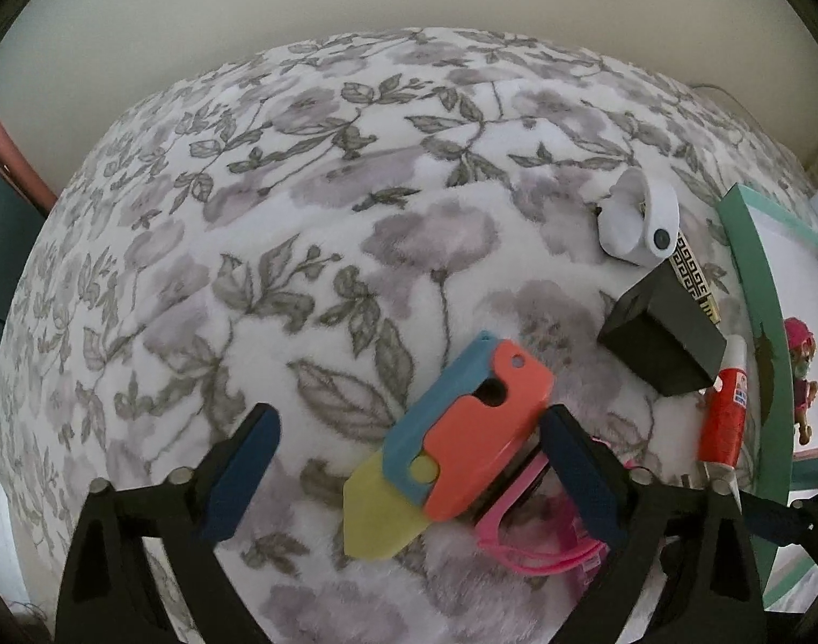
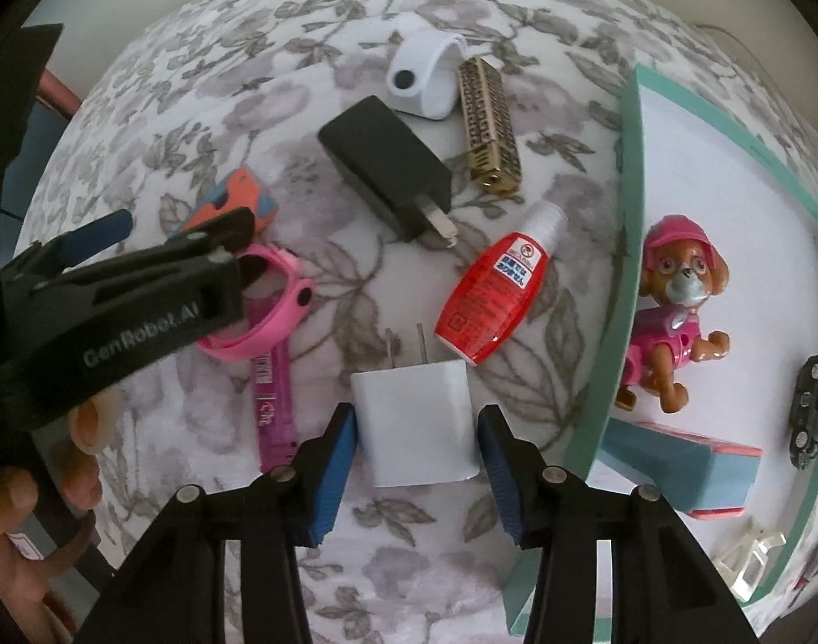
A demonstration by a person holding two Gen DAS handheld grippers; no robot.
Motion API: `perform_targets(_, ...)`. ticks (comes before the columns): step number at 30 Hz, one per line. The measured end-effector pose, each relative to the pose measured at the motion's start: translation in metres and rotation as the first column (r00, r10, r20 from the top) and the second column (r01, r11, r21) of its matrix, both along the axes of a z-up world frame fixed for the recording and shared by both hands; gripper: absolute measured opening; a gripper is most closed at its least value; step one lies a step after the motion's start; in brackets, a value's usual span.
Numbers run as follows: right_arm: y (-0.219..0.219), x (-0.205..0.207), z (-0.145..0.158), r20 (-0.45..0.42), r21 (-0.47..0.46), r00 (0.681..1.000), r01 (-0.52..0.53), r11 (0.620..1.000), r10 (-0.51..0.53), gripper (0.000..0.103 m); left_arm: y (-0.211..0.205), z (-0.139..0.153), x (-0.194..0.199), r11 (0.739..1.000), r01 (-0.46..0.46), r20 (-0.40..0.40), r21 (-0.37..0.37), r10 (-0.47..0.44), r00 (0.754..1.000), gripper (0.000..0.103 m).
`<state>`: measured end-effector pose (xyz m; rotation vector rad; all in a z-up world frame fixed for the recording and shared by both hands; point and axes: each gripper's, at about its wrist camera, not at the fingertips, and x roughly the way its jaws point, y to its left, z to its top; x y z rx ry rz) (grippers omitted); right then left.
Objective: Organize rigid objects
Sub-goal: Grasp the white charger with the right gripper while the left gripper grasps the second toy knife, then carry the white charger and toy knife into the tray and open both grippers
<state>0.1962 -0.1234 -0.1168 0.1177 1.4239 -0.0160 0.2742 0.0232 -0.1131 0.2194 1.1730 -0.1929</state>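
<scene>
White charger [image 2: 417, 421] lies on the floral blanket [image 2: 312, 11] between the parted right tongs [image 2: 417, 475], beside the teal tray [image 2: 626, 204]. Left tongs [image 1: 409, 477] stand open around an orange-and-blue toy knife [image 1: 457, 440].

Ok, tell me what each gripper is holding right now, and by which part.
Nothing is held. The right gripper is open around the white plug adapter, pads at its sides, not clamped. The left gripper is open over the orange-and-blue toy knife.
</scene>
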Motion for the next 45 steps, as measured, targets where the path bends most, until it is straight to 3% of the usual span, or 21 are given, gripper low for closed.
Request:
perform_targets(2,-0.005,0.001,-0.001,-0.004,0.005,1.000,0.000,1.000,0.000,0.050,0.001,-0.001,0.001,1.000,-0.005,-0.003,0.001,0.005,1.000,0.086)
perform_targets(7,-0.001,0.003,-0.006,-0.006,-0.012,1.000,-0.006,1.000,0.005,0.050,0.005,-0.008,0.002,0.999,-0.007,-0.013,0.037,0.007,1.000,0.057)
perform_targets(10,0.006,0.004,-0.014,-0.012,-0.013,1.000,-0.004,1.000,0.004,0.048,0.013,-0.010,0.002,1.000,-0.025,-0.028,-0.001,0.025,0.999,0.053)
perform_targets(12,0.011,0.004,-0.013,-0.008,-0.020,1.000,-0.005,1.000,0.005,0.047,0.016,-0.011,0.000,0.999,-0.028,-0.040,-0.020,0.027,0.999,0.044)
perform_targets(24,0.030,-0.016,-0.008,-0.005,-0.015,1.000,-0.011,1.000,0.011,0.046,0.026,-0.002,-0.017,0.998,-0.061,-0.076,-0.006,0.061,0.995,0.044)
perform_targets(34,0.026,-0.046,0.051,0.091,0.002,0.996,0.001,1.000,-0.001,0.046,0.025,0.067,-0.039,0.998,-0.056,0.031,-0.021,0.057,0.998,0.044)
perform_targets(45,-0.044,-0.079,0.115,0.184,-0.012,0.978,0.099,0.995,-0.095,0.046,-0.036,0.137,-0.072,0.996,0.052,0.143,-0.066,-0.043,0.989,0.044)
